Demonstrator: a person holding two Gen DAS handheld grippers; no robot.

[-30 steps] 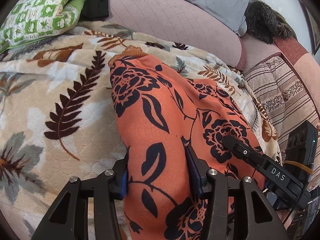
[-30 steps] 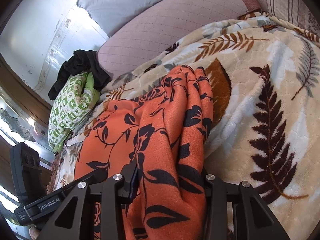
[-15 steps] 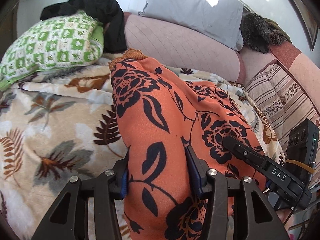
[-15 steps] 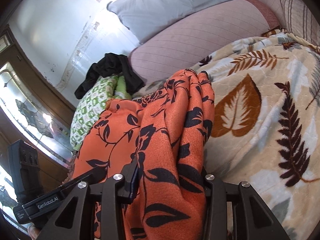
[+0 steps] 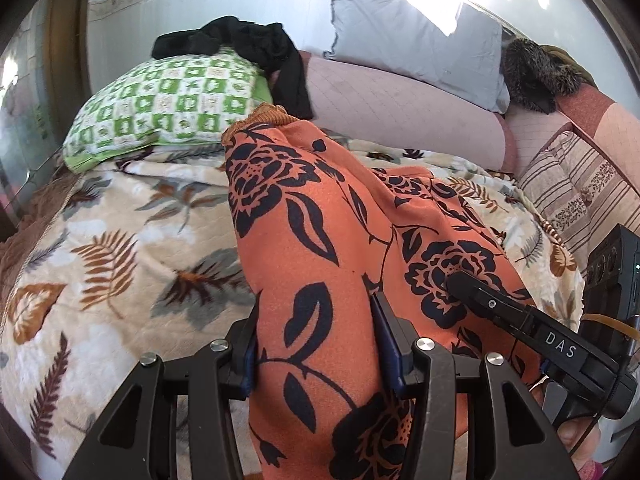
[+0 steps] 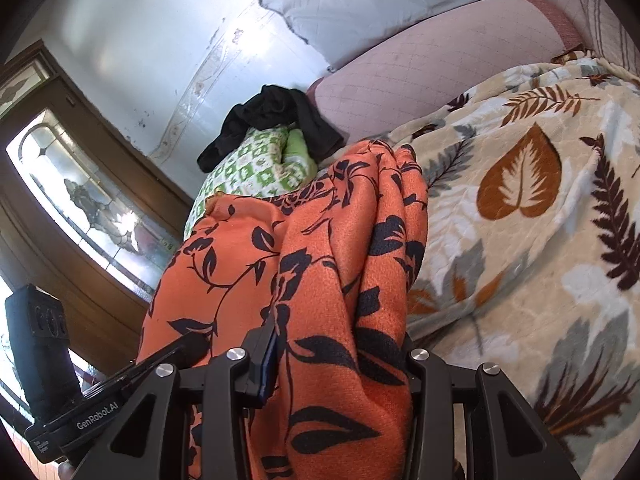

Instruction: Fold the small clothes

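Note:
An orange garment with black flower print [image 5: 320,240] hangs between both grippers above the bed. My left gripper [image 5: 316,340] is shut on a bunched edge of it; a ribbed orange cuff [image 5: 260,118] sticks out at the far end. My right gripper [image 6: 336,356] is shut on the other bunched edge of the same garment [image 6: 340,248]. The right gripper's finger [image 5: 500,312] shows in the left wrist view, pressed into the cloth. The left gripper's finger [image 6: 160,360] shows at the lower left of the right wrist view.
A cream leaf-print blanket [image 5: 120,248] covers the bed below. At the head lie a green checked pillow [image 5: 168,104] with a black garment [image 5: 248,44] on it, a pink bolster [image 5: 400,112], a grey pillow [image 5: 412,48] and a striped cushion [image 5: 580,188].
Both grippers have risen and tilted up with the garment still held. The bed has dropped lower in view and the pillows and wall have come into sight.

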